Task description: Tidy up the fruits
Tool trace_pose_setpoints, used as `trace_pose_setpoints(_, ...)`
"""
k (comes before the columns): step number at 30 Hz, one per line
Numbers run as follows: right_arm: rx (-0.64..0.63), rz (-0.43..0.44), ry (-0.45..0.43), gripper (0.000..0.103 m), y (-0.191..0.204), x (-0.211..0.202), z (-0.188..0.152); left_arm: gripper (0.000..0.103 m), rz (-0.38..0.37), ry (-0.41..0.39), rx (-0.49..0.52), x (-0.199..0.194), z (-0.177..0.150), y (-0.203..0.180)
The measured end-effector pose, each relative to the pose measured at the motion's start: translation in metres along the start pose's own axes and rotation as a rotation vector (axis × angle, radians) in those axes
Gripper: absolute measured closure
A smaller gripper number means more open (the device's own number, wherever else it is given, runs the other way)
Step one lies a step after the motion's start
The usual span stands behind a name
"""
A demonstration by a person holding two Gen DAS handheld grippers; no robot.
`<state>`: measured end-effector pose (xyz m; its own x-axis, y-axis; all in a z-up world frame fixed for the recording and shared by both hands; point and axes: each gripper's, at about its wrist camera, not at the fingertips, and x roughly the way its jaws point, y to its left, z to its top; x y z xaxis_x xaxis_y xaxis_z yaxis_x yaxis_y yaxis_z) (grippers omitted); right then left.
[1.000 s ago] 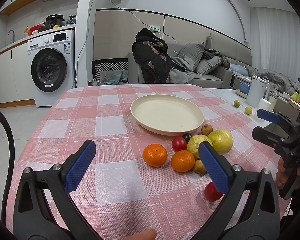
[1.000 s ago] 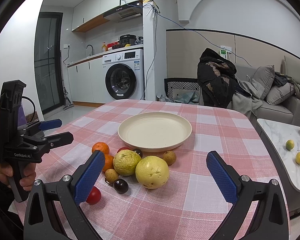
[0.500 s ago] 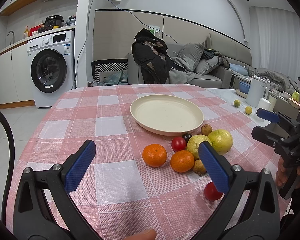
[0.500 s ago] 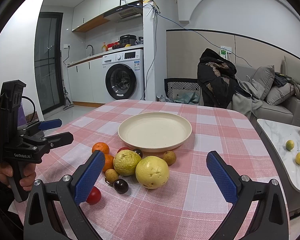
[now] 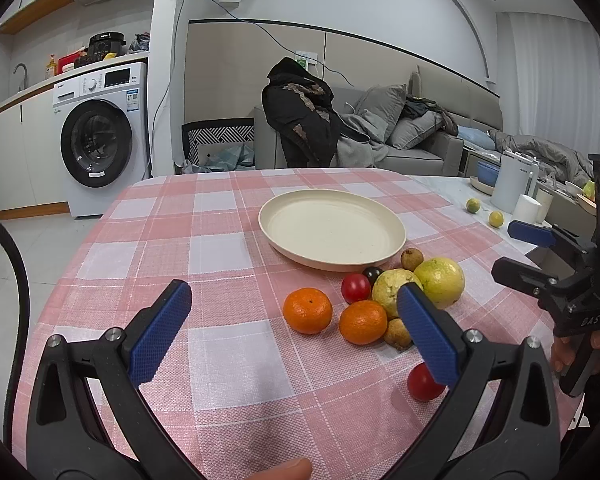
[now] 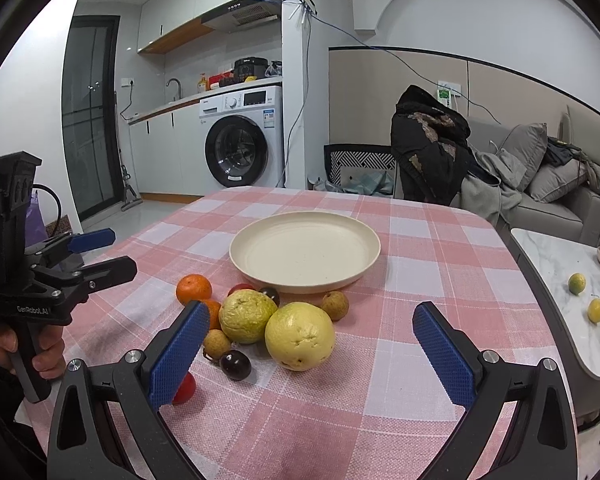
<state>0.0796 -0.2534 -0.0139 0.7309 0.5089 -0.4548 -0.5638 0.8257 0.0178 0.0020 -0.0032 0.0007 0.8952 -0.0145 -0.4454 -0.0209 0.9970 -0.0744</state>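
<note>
A cream plate (image 5: 332,232) (image 6: 305,248) sits empty on the pink checked tablecloth (image 5: 220,248). In front of it lies a cluster of fruit: two oranges (image 5: 308,310) (image 5: 363,321), two yellow-green guavas (image 6: 300,336) (image 6: 247,316), red tomatoes (image 5: 355,288) (image 5: 423,383), a dark plum (image 6: 235,365) and small brown longans (image 6: 335,305). My left gripper (image 5: 296,332) is open and empty, low over the cloth near the oranges. My right gripper (image 6: 310,354) is open and empty, with the large guava between its fingers' line of sight.
A marble side table (image 6: 556,264) to the right holds two small citrus fruits (image 6: 577,283) and a white kettle (image 5: 512,184). A sofa with a dark jacket (image 5: 300,116) stands behind the table, a washing machine (image 5: 100,140) at back left.
</note>
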Motion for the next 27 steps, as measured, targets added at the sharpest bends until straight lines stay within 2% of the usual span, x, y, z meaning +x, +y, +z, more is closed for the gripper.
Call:
trace_pose_setpoints(11,0.004,-0.033,0.065,0.000,-0.002,0.013,0.003,0.001,-0.005,0.042,0.001,0.009,0.001,0.001)
trace_pose_setpoints(18,0.007,0.007,0.177,0.000,-0.003,0.027,0.004,0.001,0.001,0.106,0.003,0.023,0.001,0.003)
trace_pose_setpoints(24,-0.003,-0.009,0.257,0.000,-0.002,0.044,0.001,0.001,0.001,0.180,0.012,0.040,-0.001,0.004)
trace_pose_setpoints(27,0.021,0.013,0.311,0.006,-0.005,0.054,-0.001,0.001,0.021,0.201,0.021,0.049,-0.001,0.005)
